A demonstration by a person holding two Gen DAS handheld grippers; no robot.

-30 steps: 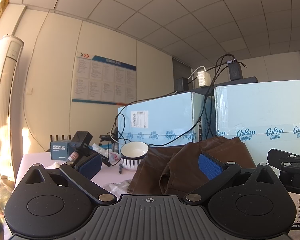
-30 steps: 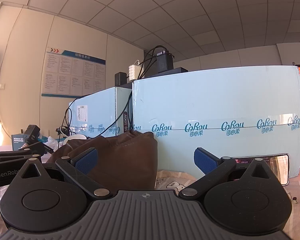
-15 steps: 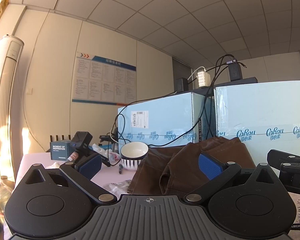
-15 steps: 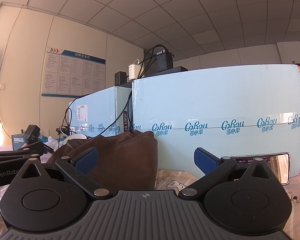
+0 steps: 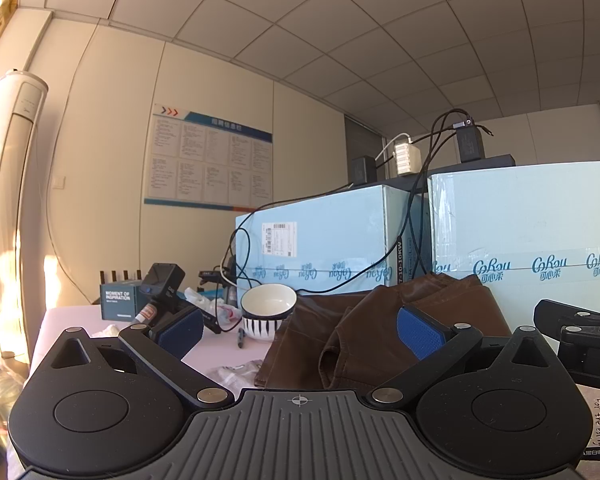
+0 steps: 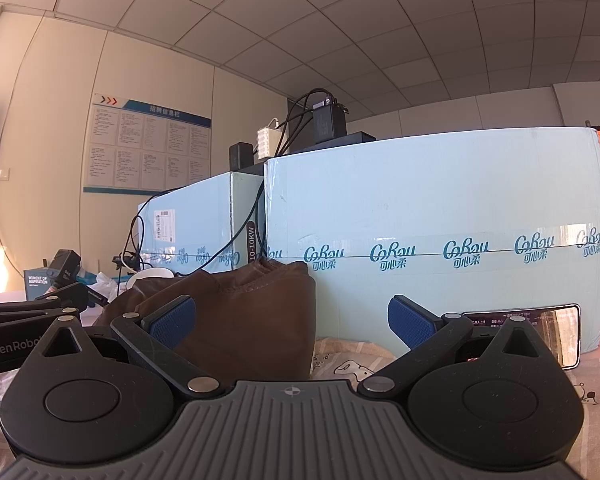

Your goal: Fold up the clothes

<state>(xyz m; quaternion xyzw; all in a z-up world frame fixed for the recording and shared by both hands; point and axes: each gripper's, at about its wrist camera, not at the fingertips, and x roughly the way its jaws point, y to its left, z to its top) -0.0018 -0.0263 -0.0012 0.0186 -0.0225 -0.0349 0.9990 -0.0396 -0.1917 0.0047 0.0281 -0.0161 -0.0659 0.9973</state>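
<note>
- The left gripper (image 5: pixel 300 326) has its two blue-padded fingers (image 5: pixel 418 332) spread wide apart, holding nothing.
- The right gripper (image 6: pixel 290 322) also has its blue pads (image 6: pixel 172 322) wide apart and empty.
- Both grippers sit low, near table height, looking level across the table, side by side; each shows at the edge of the other's view.
- The garment (image 5: pixel 372 332), a brown piece of clothing, lies in a rumpled heap on the table just ahead of the grippers. In the left view it shows between the spread fingers and behind the right-hand pad; in the right view the garment (image 6: pixel 244 316) shows behind the left-hand pad. No finger touches it.
- It looks bunched and partly doubled over, not flat. Its exact type cannot be told.
- Behind it stand two pale blue boxes (image 6: pixel 440 236) with cables draped over them. The heap seems to rest close against them.
- To the left of the garment sits a white bowl (image 5: pixel 268 310) with a striped base, near the cloth's edge.
- A patterned cloth (image 6: pixel 352 360) covers the table under the right gripper, and a phone (image 6: pixel 540 324) leans against the box.
- Judged step: the start, before any grasp; the folding looks not yet begun.
- The next move likely calls for reaching forward, pinching two edges or corners, and drawing the garment toward open table to spread it, away from the bowl.
</note>
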